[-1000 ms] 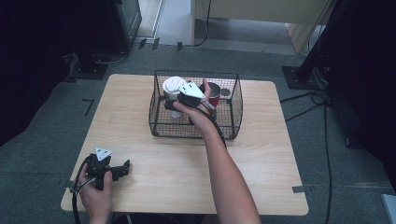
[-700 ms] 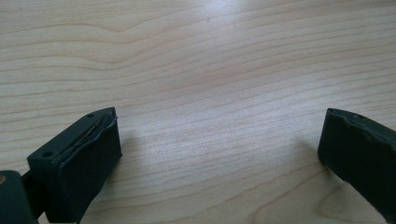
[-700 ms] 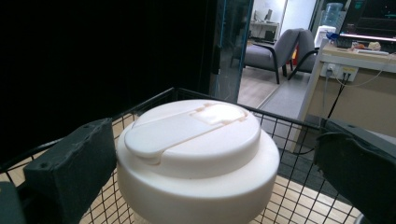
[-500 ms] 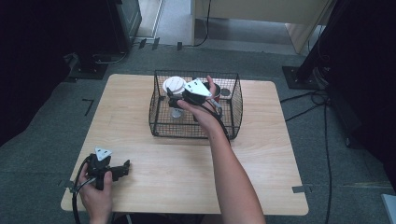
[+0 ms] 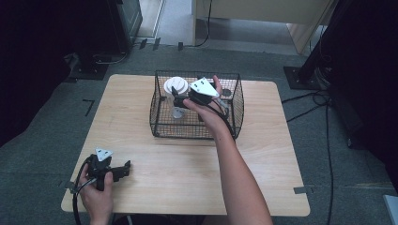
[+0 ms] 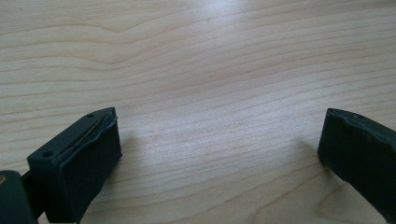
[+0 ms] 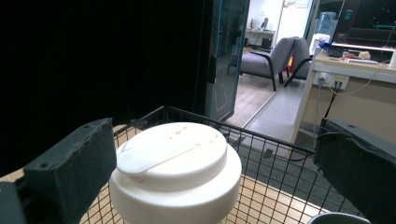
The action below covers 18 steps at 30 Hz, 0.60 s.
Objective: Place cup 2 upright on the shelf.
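Wooden tabletop [image 5: 263,159] carries a wire basket [image 5: 237,110]; white-lidded cup [image 7: 175,175] stands upright inside at its far-left corner. Right tool [image 5: 180,97] is over the basket, jaws spread either side of the lid, lined up to grip. Left tool [image 5: 123,168] parked near-left of the basket, jaws apart, empty

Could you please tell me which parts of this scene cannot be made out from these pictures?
- Body of the white-lidded cup: cut off by the bottom edge in the right gripper view; in the high view its lid covers it.
- Grey rim: right gripper view, bottom edge crops it.
- Other contents of the black wire basket: high view, hidden behind the hand and right claw.
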### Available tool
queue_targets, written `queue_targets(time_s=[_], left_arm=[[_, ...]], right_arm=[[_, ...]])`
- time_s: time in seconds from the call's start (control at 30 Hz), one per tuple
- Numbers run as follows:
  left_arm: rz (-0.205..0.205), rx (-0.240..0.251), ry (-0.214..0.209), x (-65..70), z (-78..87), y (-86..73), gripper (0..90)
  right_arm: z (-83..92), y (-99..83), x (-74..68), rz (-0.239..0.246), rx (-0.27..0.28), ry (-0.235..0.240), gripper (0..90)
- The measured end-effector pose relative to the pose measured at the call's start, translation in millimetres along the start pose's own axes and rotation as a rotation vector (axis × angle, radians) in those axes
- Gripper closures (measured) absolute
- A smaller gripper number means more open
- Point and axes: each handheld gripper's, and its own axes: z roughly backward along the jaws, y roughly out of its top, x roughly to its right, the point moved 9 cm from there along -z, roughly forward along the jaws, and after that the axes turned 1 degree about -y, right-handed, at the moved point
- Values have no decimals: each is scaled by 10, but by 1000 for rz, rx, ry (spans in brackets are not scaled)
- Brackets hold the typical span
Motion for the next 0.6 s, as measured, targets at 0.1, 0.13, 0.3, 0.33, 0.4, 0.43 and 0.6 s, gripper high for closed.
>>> queue_targets(time_s=[0.1, 0.13, 0.3, 0.33, 0.4, 0.43, 0.6], left_arm=[[1, 1, 0, 1, -1, 1, 0], [1, 1, 0, 1, -1, 1, 0], [2, 1, 0, 1, -1, 0, 0], [2, 1, 0, 2, -1, 1, 0], [2, 1, 0, 1, -1, 1, 0], [2, 1, 0, 2, -1, 1, 0], [1, 1, 1, 0, -1, 1, 0]], right_arm=[[51, 25, 7, -4, 9, 1, 0], [71, 29, 10, -3, 11, 2, 0], [205, 22, 55, -5, 15, -1, 0], [234, 17, 64, -8, 13, -2, 0], [295, 9, 91, -13, 17, -3, 0], [325, 5, 104, -21, 17, -5, 0], [483, 4, 163, -30, 22, -13, 0]])
